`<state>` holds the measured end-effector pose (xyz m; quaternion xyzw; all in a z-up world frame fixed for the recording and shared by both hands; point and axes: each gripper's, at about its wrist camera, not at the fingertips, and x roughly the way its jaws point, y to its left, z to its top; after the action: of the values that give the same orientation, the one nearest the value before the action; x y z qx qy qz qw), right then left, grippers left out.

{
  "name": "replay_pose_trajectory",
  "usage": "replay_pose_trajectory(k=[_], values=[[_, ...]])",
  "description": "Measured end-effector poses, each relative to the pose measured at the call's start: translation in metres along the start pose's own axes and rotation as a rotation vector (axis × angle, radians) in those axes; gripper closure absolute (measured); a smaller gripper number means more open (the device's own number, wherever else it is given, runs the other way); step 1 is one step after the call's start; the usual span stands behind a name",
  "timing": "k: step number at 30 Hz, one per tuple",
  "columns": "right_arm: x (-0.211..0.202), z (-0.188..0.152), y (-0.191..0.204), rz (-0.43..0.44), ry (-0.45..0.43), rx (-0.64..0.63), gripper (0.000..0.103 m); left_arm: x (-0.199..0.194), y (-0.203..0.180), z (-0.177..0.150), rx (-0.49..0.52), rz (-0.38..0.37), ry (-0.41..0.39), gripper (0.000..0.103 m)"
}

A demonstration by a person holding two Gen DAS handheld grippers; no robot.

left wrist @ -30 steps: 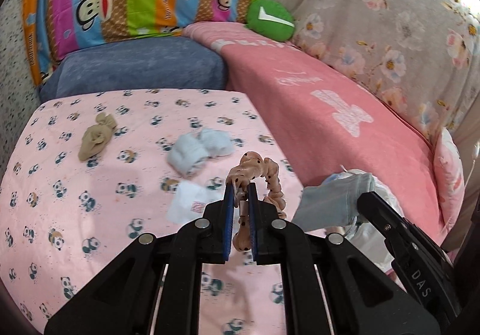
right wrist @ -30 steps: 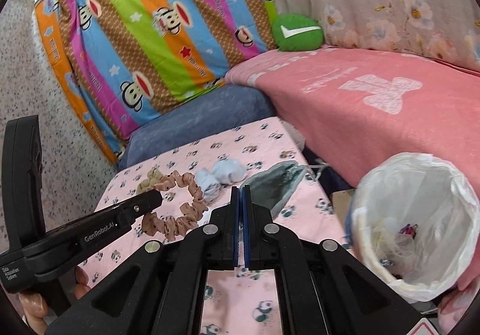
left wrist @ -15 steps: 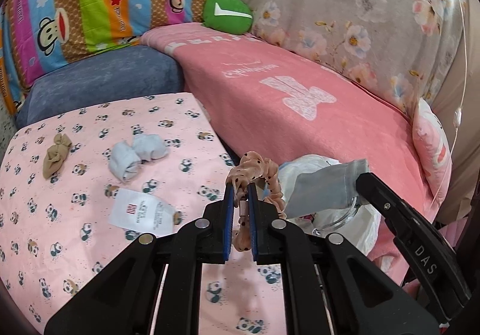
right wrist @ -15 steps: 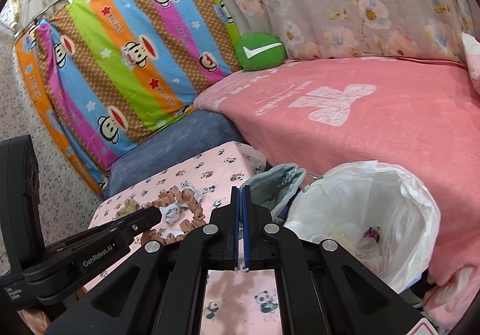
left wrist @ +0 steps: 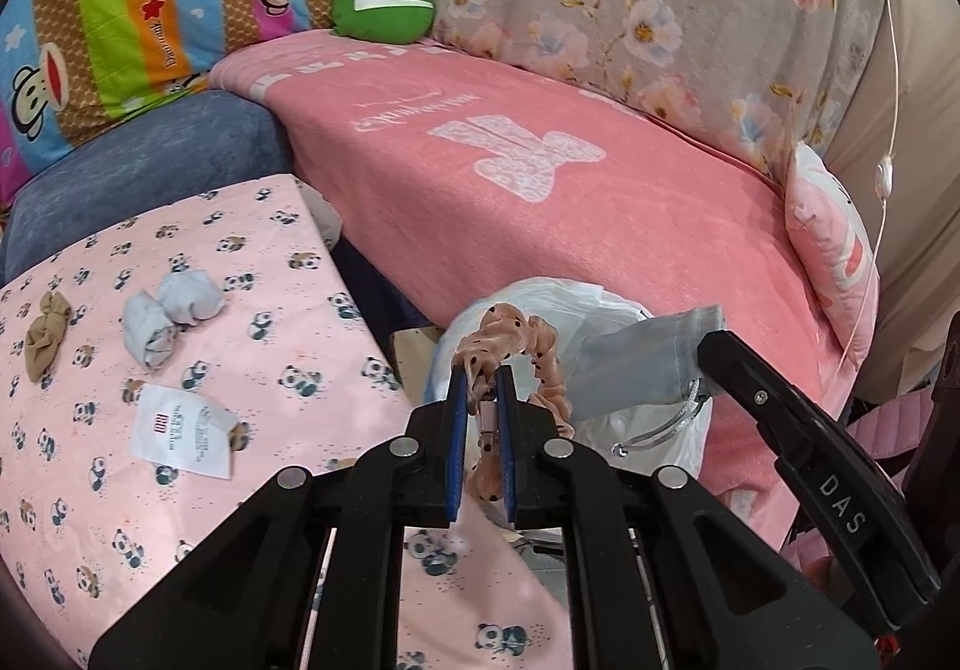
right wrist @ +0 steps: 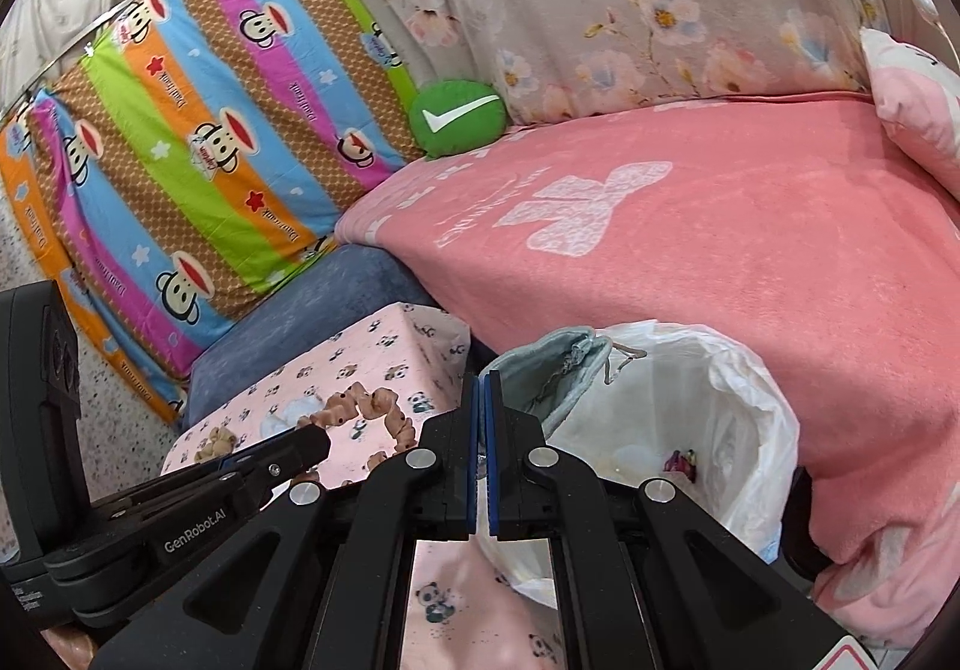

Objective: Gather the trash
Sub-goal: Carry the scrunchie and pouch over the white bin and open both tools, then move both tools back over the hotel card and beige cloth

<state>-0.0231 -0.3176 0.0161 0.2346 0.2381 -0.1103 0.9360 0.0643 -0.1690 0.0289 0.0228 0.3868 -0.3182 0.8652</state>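
Observation:
My left gripper (left wrist: pixel 480 376) is shut on a peach dotted scrunchie (left wrist: pixel 519 340) and holds it at the near rim of the white-lined trash bin (left wrist: pixel 648 424). The scrunchie (right wrist: pixel 372 409) and the left gripper's fingers (right wrist: pixel 294 445) also show in the right wrist view. My right gripper (right wrist: pixel 482 382) is shut on a grey-blue drawstring pouch (right wrist: pixel 549 370), held over the bin (right wrist: pixel 750 430). The pouch (left wrist: pixel 642 364) also shows in the left wrist view. The bin holds some wrappers (right wrist: pixel 681 460).
The panda-print table (left wrist: pixel 90 490) carries a white paper tag (left wrist: pixel 180 430), pale blue rolled socks (left wrist: pixel 171 310) and a tan cloth knot (left wrist: pixel 45 325). A pink blanket-covered sofa (left wrist: pixel 570 202) stands behind the bin. A green cushion (left wrist: pixel 384 3) lies at the back.
Both grippers have moved right, from over the table to the bin, carrying the scrunchie and the pouch. The bin now sits closer and more central in both views.

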Motion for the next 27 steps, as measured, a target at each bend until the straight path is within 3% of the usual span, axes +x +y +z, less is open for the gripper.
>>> replay_pose_trajectory(k=[10, 13, 14, 15, 23, 27], values=[[0.004, 0.002, -0.033, -0.035, 0.011, 0.038, 0.101, 0.024, -0.028, 0.004, 0.046, -0.040, 0.028, 0.090], [0.006, 0.002, -0.037, -0.043, 0.011, 0.039, 0.094, 0.028, -0.033, 0.006, 0.050, -0.032, 0.029, 0.069], [0.006, 0.003, -0.038, -0.048, 0.007, 0.043, 0.092, 0.029, -0.033, 0.006, 0.043, -0.029, 0.030, 0.051], [0.006, 0.003, -0.039, -0.051, 0.007, 0.044, 0.092, 0.028, -0.032, 0.007, 0.034, -0.025, 0.021, 0.046], [0.011, -0.001, -0.039, -0.053, 0.026, 0.040, 0.090, 0.031, -0.026, 0.004, 0.030, -0.005, 0.023, 0.046], [0.014, -0.005, -0.034, -0.054, 0.033, 0.027, 0.077, 0.029, -0.021, 0.001, 0.024, 0.003, 0.023, 0.046]])
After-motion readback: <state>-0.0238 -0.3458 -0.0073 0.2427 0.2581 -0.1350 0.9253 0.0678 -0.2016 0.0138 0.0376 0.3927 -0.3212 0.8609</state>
